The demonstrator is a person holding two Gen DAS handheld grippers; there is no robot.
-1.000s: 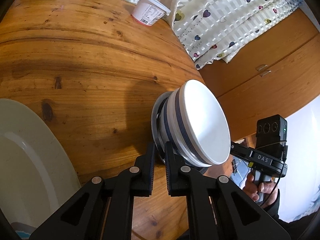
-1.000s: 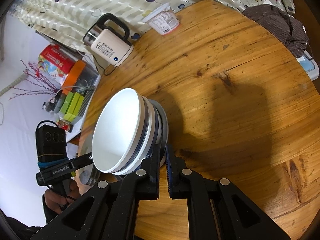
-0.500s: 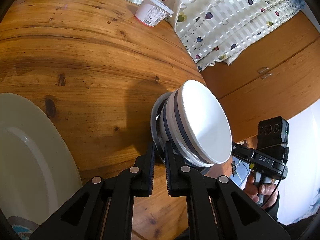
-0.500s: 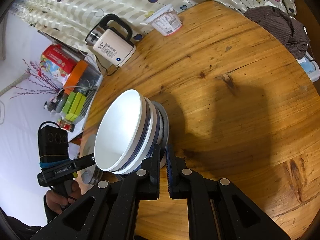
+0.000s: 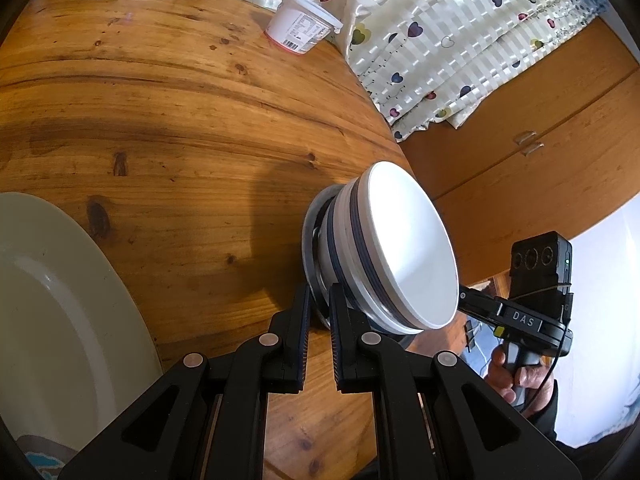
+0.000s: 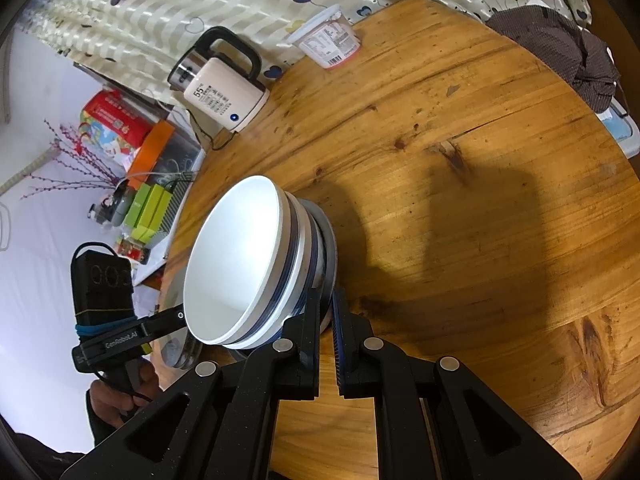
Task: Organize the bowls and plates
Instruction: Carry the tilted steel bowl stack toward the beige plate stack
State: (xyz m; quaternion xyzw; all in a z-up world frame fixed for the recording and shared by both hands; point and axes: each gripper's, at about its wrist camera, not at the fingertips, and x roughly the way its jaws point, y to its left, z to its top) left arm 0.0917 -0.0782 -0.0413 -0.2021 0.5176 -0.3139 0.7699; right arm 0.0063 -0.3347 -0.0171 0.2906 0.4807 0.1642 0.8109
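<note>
A round wooden table (image 5: 168,128) carries everything, and the stack of bowls (image 5: 384,256) serves as the landmark. It sits near the table's edge: nested white bowls with dark blue bands, resting on a grey metal plate (image 5: 316,232) beneath them.

Beyond the stack, toward the far rim of the table, a white yoghurt tub (image 5: 300,30) stands against a heart-patterned curtain (image 5: 460,40). A white electric kettle (image 6: 224,88) stands to the tub's left at the table's edge. Farther across the table from the stack lies a crumpled dark cloth (image 6: 560,52). In the left wrist view a large pale plate (image 5: 60,312) lies well apart from the stack, to its left. Off the table, past the stack, sits a clutter of boxes (image 6: 120,128). The wood between the stack and the tub is bare.

The stack stands upright on its plate, the top bowl's mouth facing up; the fisheye tilts it outward in each view.

The left gripper (image 5: 318,304) pinches the near rim of the metal plate, fingers closed tight on it. The right gripper (image 6: 327,308) clamps the rim at the opposite side in the same way.
</note>
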